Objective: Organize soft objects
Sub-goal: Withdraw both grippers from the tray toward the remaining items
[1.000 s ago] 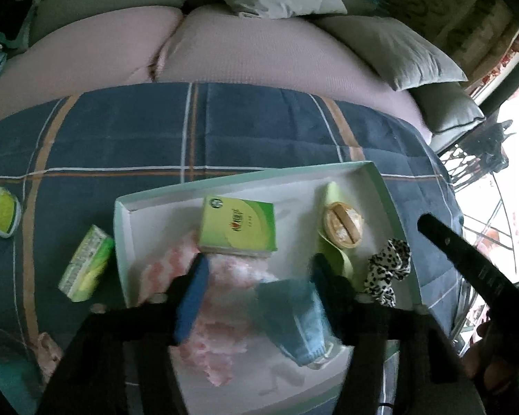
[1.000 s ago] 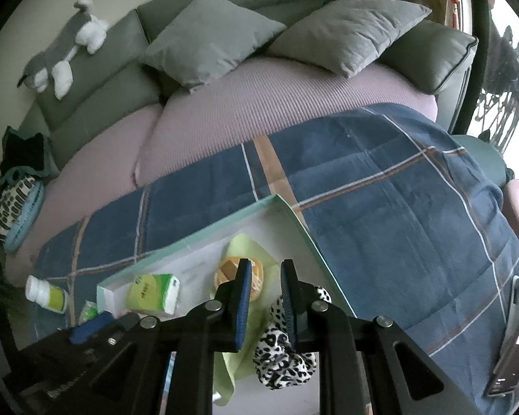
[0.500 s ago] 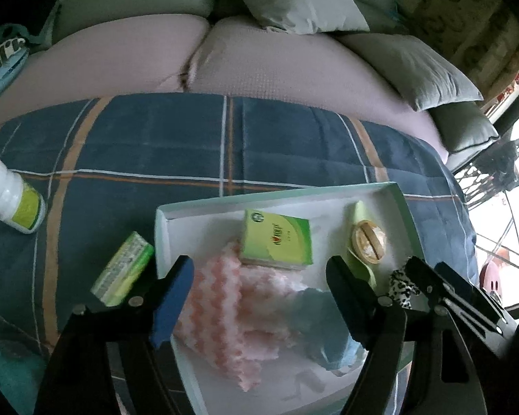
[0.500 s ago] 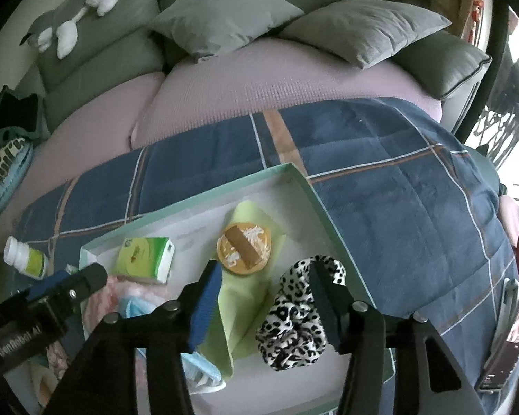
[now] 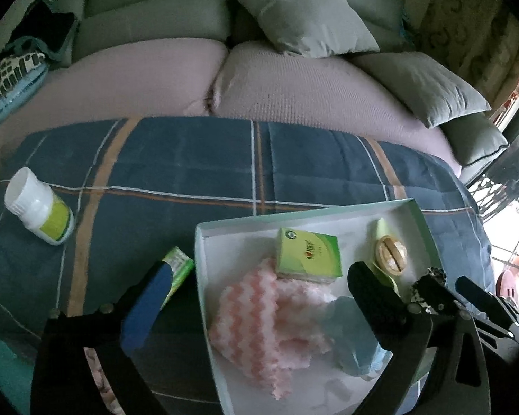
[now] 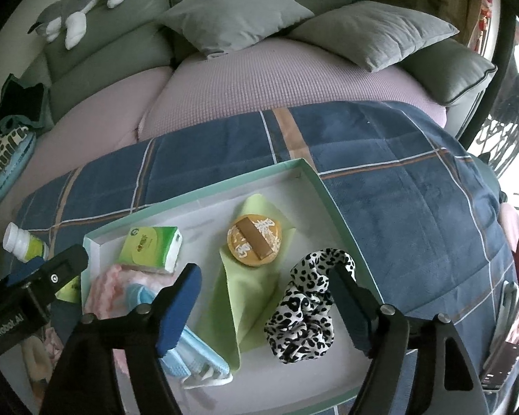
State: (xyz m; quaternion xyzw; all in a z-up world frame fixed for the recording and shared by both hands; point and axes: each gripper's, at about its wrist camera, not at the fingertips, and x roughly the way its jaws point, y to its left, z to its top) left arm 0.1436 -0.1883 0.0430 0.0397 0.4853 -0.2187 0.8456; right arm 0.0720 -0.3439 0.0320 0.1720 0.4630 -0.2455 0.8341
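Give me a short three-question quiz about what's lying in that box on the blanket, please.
1. True or false: the leopard-print scrunchie lies inside the tray.
2. What does the round orange tin rest on: A) green cloth B) pink cloth C) tissue pack?
3. Which item lies outside the tray: the white bottle or the blue face mask?

Key: 1 true; 2 A; 3 the white bottle.
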